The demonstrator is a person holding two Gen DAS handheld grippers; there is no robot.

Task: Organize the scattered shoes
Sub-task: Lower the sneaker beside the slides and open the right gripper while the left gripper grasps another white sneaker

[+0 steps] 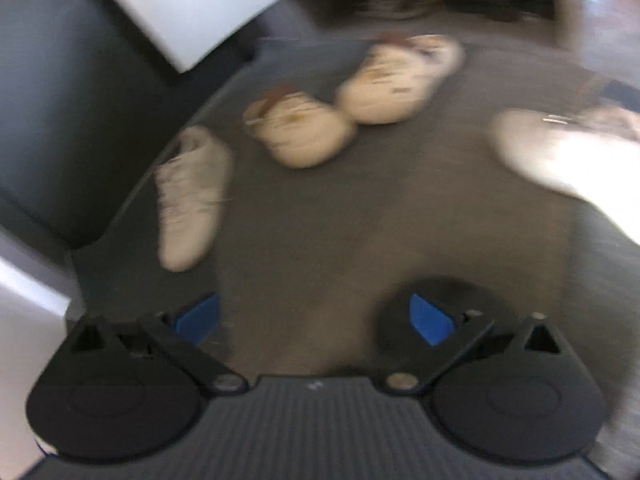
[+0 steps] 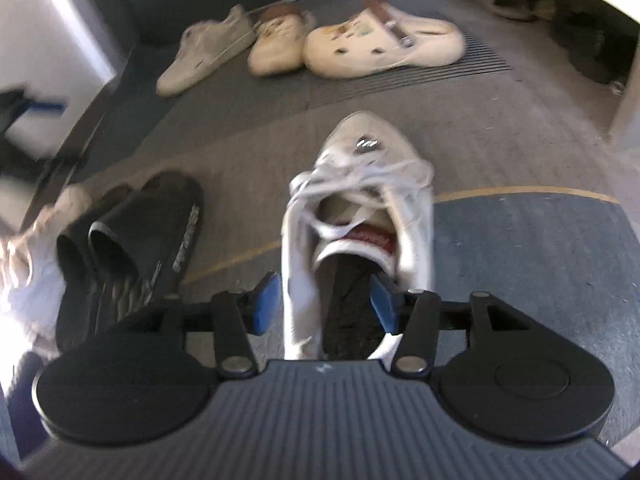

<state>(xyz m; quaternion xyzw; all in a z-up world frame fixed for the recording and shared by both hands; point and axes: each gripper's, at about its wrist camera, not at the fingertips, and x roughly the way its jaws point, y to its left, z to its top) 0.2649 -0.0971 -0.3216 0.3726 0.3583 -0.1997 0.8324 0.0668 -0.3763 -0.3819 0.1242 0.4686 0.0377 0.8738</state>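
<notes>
In the right wrist view a white lace-up sneaker [image 2: 360,184] stands on the grey floor mat [image 2: 500,128], toe pointing away. My right gripper [image 2: 324,304] is open, and the sneaker's heel end sits between its blue pads without being pressed. Further back lie a beige sneaker [image 2: 208,48] and two cream clogs [image 2: 276,44] [image 2: 380,44] in a row. The blurred left wrist view shows the same beige sneaker [image 1: 188,196] and clogs [image 1: 300,132] [image 1: 400,80]. My left gripper [image 1: 316,318] hangs open over bare mat, holding nothing.
A pair of black slides [image 2: 132,240] lies left of the white sneaker. Beyond them is a pale, blurred shape [image 2: 28,260]. More shoes [image 2: 504,0] sit in the dark under a shelf at the back right. A white wall [image 1: 180,4] and a dark panel [image 1: 60,100] border the mat on the left.
</notes>
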